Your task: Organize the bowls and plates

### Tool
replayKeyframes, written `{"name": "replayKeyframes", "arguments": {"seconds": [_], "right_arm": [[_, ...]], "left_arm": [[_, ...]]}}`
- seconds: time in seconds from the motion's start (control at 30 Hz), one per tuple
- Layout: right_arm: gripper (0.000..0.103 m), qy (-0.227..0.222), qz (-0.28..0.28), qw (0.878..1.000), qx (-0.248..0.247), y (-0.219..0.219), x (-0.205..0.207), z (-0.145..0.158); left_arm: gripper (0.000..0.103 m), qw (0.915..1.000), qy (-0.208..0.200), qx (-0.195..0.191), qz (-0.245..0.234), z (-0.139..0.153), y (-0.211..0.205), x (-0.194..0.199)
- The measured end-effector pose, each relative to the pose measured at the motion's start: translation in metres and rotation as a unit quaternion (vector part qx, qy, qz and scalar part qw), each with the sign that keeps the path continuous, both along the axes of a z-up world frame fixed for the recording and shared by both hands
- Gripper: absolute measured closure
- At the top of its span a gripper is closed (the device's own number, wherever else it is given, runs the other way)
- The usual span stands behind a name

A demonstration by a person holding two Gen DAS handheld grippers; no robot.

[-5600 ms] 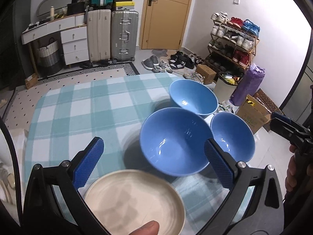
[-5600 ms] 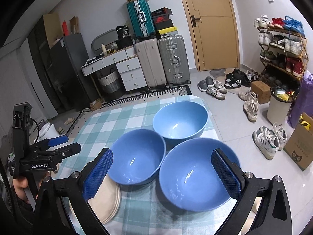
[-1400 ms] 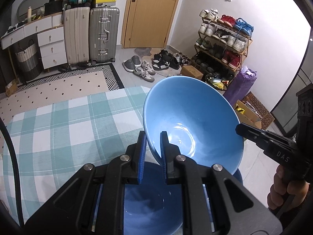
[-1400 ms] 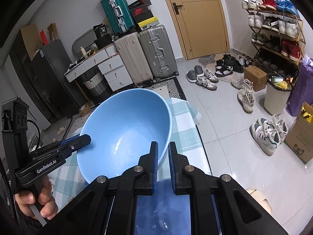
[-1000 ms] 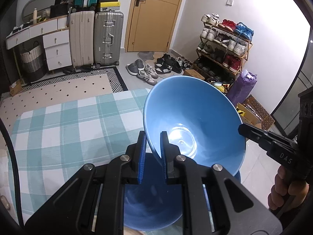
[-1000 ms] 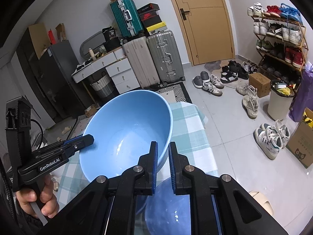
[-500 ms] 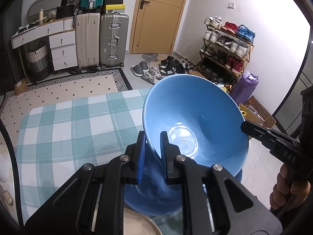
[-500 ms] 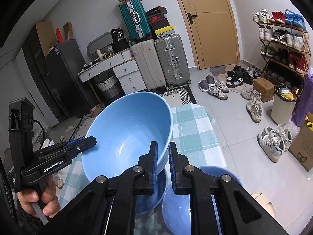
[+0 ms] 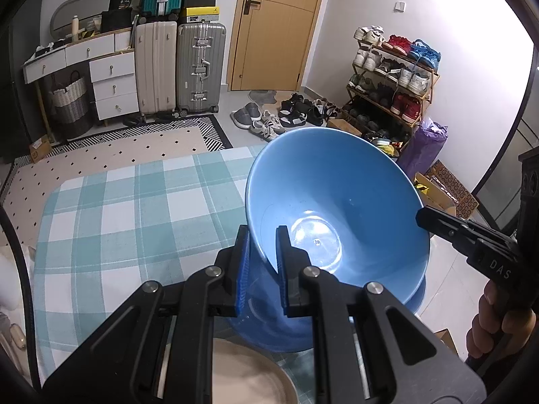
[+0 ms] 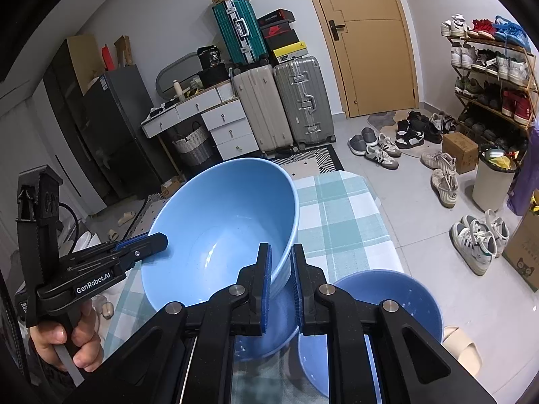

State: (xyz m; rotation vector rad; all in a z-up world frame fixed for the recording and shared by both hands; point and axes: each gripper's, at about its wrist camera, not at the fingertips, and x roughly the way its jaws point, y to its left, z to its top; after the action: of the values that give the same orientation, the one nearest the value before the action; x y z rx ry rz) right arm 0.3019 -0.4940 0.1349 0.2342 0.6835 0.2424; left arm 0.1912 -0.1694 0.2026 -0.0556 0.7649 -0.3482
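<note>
A light blue bowl (image 9: pixel 337 208) hangs tilted above the checked tablecloth (image 9: pixel 118 219), held by both grippers. My left gripper (image 9: pixel 262 235) is shut on its near left rim. In the right wrist view my right gripper (image 10: pixel 279 252) is shut on the opposite rim of the same bowl (image 10: pixel 219 229). Each gripper shows in the other's view: the right gripper (image 9: pixel 427 217) and the left gripper (image 10: pixel 148 240). Under the held bowl sits a darker blue bowl (image 9: pixel 269 330), and a third blue bowl (image 10: pixel 387 309) stands beside it. A beige plate (image 9: pixel 249 373) lies nearest me.
The table's right edge (image 10: pixel 380 222) drops to a tiled floor with scattered shoes (image 10: pixel 478 239) and a white bin (image 10: pixel 492 181). Suitcases (image 9: pixel 198 67), a drawer unit (image 9: pixel 111 84) and a shoe rack (image 9: pixel 394 80) stand beyond the table.
Both grippers have carried the light blue bowl back toward the near side of the table. The darker bowl, the third bowl and the beige plate have come into view beneath it.
</note>
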Motion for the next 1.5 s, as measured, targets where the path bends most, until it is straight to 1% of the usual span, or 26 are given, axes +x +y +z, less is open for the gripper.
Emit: {"name": "replayKeyframes", "arguments": {"seconds": [0.1,0.33,0.5,0.93,1.17,1.37,1.5], "right_arm": [[0.091,-0.002,0.001,1.000,-0.002,0.005,-0.003,-0.002],[0.091,0.002,0.004,1.000,0.003,0.012,-0.010,-0.009],[0.091,0.013,0.010,1.000,0.006,0.014,-0.011,-0.020],[0.090,0.034,0.023,0.999,0.003,0.019,-0.013,-0.053],[0.090,0.040,0.026,0.999,0.000,0.021,-0.014,-0.068],[0.090,0.055,0.025,0.998,0.000,0.022,-0.008,-0.082],[0.090,0.060,0.025,0.998,-0.005,0.024,-0.005,-0.092]], "left_arm": [[0.092,1.0000,-0.001,0.001,0.001,-0.001,0.000,0.003],[0.092,1.0000,0.005,0.002,0.001,-0.019,0.012,-0.009],[0.092,0.9999,0.010,0.006,0.001,-0.034,0.017,-0.015],[0.092,0.9994,0.032,0.006,0.005,-0.076,0.021,-0.008],[0.092,0.9991,0.035,0.021,0.009,-0.095,0.018,-0.004],[0.092,0.9986,0.044,0.027,0.011,-0.113,0.018,0.003],[0.092,0.9982,0.042,0.040,0.013,-0.125,0.016,0.008]]}}
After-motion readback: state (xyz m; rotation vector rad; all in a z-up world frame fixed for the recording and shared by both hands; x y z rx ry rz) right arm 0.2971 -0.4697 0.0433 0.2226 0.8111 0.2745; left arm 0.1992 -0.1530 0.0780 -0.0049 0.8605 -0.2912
